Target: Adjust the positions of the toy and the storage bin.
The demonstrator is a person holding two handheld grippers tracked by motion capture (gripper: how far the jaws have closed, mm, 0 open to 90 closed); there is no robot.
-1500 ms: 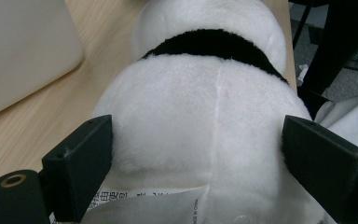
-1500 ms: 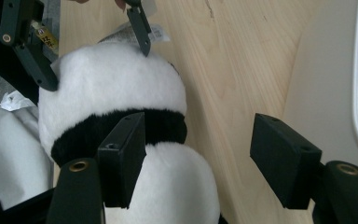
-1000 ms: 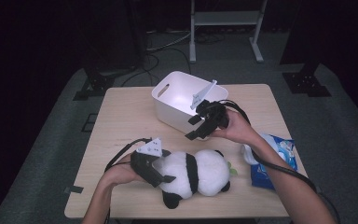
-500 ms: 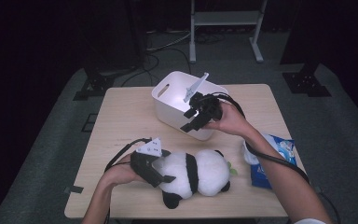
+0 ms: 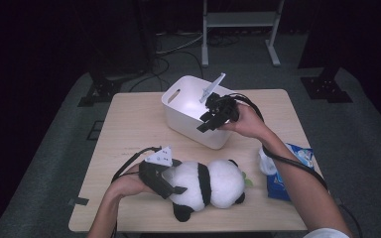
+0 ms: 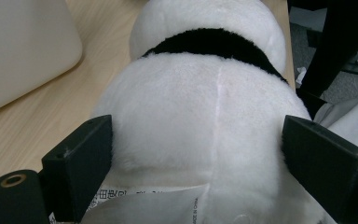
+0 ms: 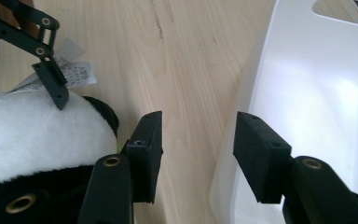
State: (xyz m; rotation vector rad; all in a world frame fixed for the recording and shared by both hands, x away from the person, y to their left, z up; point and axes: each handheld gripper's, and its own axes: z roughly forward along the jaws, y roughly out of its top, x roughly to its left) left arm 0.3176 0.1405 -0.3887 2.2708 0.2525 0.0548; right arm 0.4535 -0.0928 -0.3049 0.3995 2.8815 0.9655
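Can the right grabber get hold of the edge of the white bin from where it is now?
Probably yes. The right gripper is open, its jaws standing either side of the white bin's near wall with nothing between. Closing them should pinch the rim.

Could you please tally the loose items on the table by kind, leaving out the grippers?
Plush panda toy: 1
White plastic bin: 1
Blue snack packet, at the table's right edge: 1
Total: 3
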